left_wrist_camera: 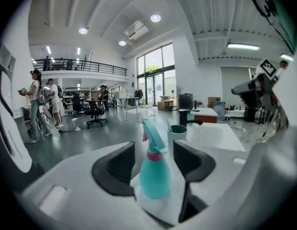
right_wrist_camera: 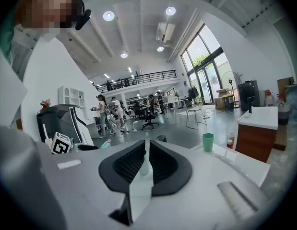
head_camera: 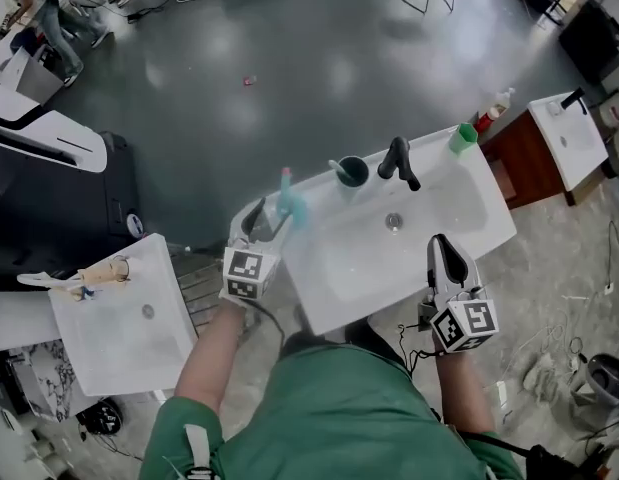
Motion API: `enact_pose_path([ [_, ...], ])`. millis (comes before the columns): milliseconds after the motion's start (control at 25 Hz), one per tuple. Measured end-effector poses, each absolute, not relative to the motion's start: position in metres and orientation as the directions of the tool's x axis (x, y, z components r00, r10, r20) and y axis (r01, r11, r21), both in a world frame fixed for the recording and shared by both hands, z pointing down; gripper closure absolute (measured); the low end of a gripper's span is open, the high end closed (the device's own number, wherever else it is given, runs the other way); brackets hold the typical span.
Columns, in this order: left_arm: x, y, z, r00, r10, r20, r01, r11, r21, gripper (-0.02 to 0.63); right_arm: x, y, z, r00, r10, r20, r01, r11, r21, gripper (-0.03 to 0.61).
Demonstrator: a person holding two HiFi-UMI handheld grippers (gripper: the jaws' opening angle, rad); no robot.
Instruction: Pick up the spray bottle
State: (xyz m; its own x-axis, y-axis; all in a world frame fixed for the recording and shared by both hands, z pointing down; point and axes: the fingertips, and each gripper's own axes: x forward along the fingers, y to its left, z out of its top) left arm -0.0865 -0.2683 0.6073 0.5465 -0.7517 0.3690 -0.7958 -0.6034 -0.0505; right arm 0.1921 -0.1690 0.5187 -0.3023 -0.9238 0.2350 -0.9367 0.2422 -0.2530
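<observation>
Spray bottle (head_camera: pixel 291 206): teal, upright on the washbasin's (head_camera: pixel 324 288) left rear corner.
Left gripper (head_camera: pixel 272 218): jaws spread, flanking the bottle's body without pressing it (much the nearer hand).
Right gripper (head_camera: pixel 441 240): jaws pressed together, empty, at the basin's front rim.
Obstacles: dark cup (head_camera: pixel 351 171) near the bottle; faucet (head_camera: pixel 399 162) beyond.

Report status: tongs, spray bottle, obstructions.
Left tongs open, astride spray bottle, not gripping. Right tongs shut, empty. Bottle upright on basin corner. Cup behind, clear.
</observation>
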Motion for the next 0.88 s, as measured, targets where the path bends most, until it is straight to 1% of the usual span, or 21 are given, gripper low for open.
enact_pose_path([
  [360, -0.063, -0.310, 0.614, 0.476, -0.820, 0.317, -0.859, -0.511, -0.033, 0.364, 0.218, -0.169, 0.537, -0.240, -0.930, 0.278, -0.954, 0.173, -0.245, 0.561],
  [480, -0.061, -0.316, 0.616, 0.458, -0.835, 0.305, -0.871, -0.490, -0.031, 0.387, 0.222, -0.170, 0.539, -0.227, -0.930, 0.290, -0.956, 0.156, -0.247, 0.561],
  [560, -0.059, -0.318, 0.615, 0.443, -0.847, 0.293, -0.881, -0.471, -0.030, 0.419, 0.223, -0.171, 0.540, -0.224, -0.929, 0.294, -0.956, 0.151, -0.250, 0.561],
  [680, -0.058, -0.320, 0.611, 0.424, -0.862, 0.279, -0.894, -0.448, -0.025, 0.450, 0.224, -0.172, 0.541, -0.224, -0.929, 0.294, -0.956, 0.151, -0.253, 0.561],
  [880, -0.058, -0.323, 0.607, 0.416, -0.866, 0.277, -0.897, -0.440, -0.027, 0.520, 0.221, -0.172, 0.540, -0.232, -0.929, 0.290, -0.953, 0.157, -0.259, 0.561],
])
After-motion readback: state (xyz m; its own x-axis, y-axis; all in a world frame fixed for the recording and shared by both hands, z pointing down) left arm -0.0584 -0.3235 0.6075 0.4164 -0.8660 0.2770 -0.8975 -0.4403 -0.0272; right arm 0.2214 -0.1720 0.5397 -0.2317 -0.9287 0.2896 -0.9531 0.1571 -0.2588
